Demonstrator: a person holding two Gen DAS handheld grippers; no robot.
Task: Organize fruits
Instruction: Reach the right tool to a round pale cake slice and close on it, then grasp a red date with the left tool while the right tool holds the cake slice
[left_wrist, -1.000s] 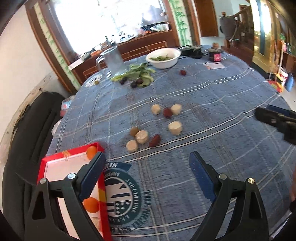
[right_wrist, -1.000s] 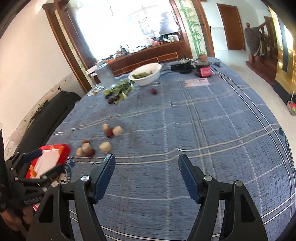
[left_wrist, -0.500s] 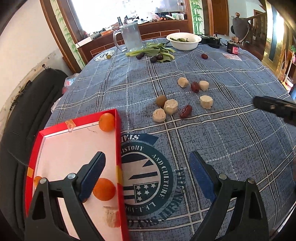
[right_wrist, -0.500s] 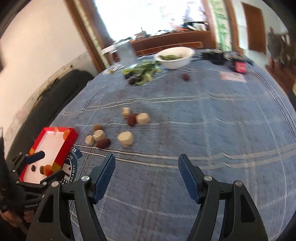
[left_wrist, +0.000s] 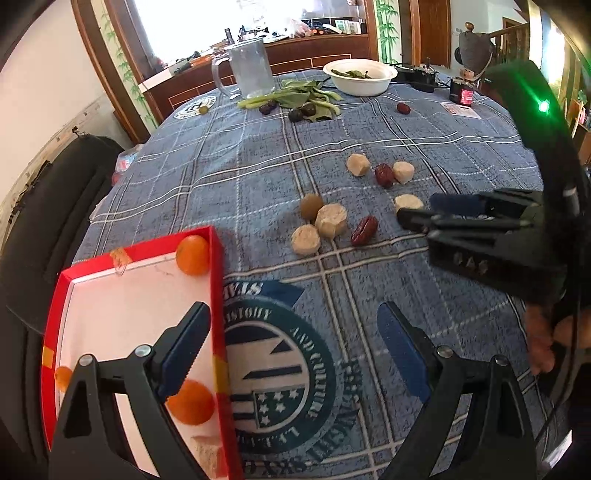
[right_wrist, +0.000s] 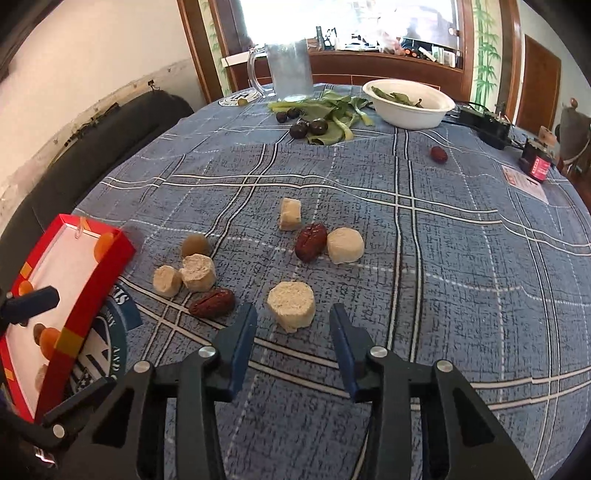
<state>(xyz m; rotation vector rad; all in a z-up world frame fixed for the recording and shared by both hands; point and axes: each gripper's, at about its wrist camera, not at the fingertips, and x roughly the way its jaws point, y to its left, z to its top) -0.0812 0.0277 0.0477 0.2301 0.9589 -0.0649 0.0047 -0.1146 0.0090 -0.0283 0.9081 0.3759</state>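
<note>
Several pale round fruit pieces, two red dates (right_wrist: 311, 242) (right_wrist: 212, 303) and a brownish round fruit (right_wrist: 195, 244) lie scattered on the blue plaid tablecloth. The nearest pale piece (right_wrist: 291, 310) sits between the tips of my right gripper (right_wrist: 291, 318). Its jaws are closing, with small gaps still showing on both sides. In the left wrist view the right gripper (left_wrist: 417, 211) reaches in from the right beside that piece (left_wrist: 408, 202). My left gripper (left_wrist: 291, 321) hangs wide open and holds nothing, straddling the right wall of the red tray (left_wrist: 218, 266), which holds oranges (left_wrist: 192, 254).
At the far side stand a white bowl (right_wrist: 408, 99) of greens, a glass mug (right_wrist: 288, 68), leafy greens with dark plums (right_wrist: 317, 127), a lone date (right_wrist: 439, 154), a red jar (right_wrist: 537, 162) and a black device (right_wrist: 487, 127). A dark sofa (left_wrist: 48, 206) runs along the left.
My right gripper has swung left and down to the fruit cluster, and its jaws have narrowed around the near pale piece. My left gripper has drifted down over the tray's edge, still wide open.
</note>
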